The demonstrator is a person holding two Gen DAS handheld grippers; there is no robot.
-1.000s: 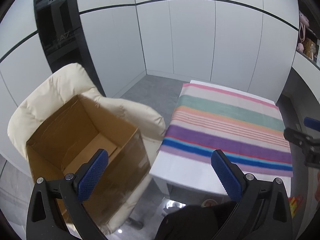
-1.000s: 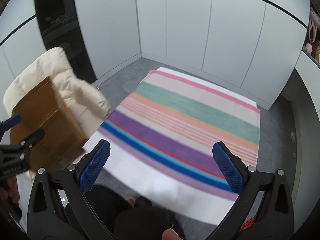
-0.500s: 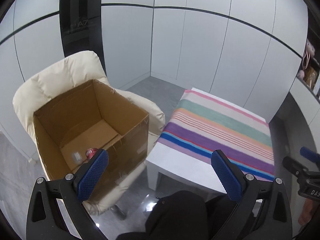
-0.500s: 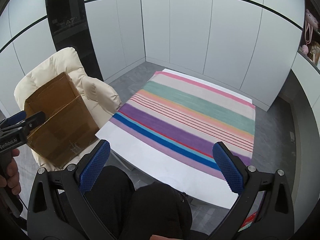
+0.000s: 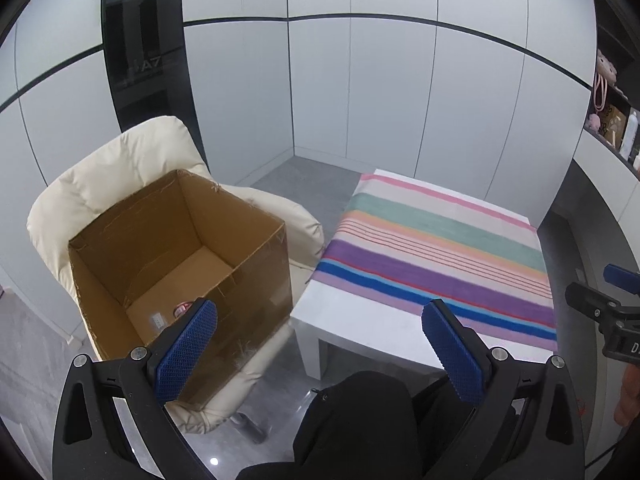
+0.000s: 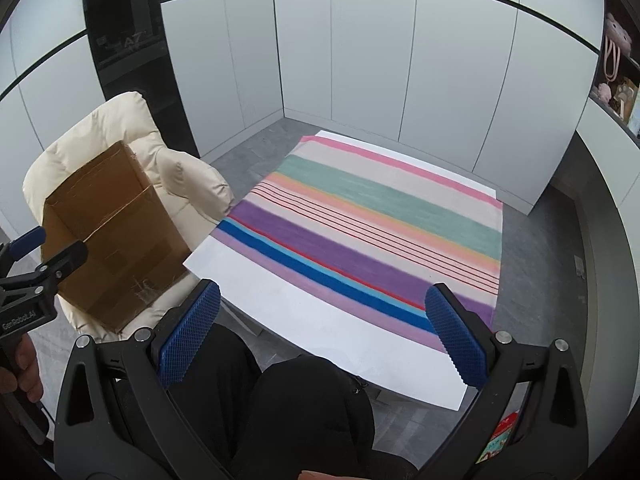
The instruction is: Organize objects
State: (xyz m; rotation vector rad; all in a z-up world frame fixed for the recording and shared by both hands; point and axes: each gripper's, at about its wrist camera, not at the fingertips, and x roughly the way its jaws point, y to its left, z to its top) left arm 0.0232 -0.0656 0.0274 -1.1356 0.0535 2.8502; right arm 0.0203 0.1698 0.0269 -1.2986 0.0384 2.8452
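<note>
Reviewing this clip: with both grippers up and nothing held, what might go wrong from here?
1. The cardboard box sits tilted on the soft cream chair, overhanging the seat's front; a bump from the left gripper may tip it.
2. Small items low in the box are half hidden behind the left jaws, so reaching in risks a blind grasp.
3. The striped cloth may slide on the white table.

— What can we read here?

— On the left tool (image 6: 24, 276), at nine o'clock in the right wrist view, we make out white lettering: "GenRobot.AI". On the dark glass panel (image 6: 128, 40) at eleven o'clock we see "A7".

— And from the left wrist?

— We see "A7" on the dark glass panel (image 5: 144, 40) again, and a partial "D" on the right tool (image 5: 616, 312) at three o'clock.
</note>
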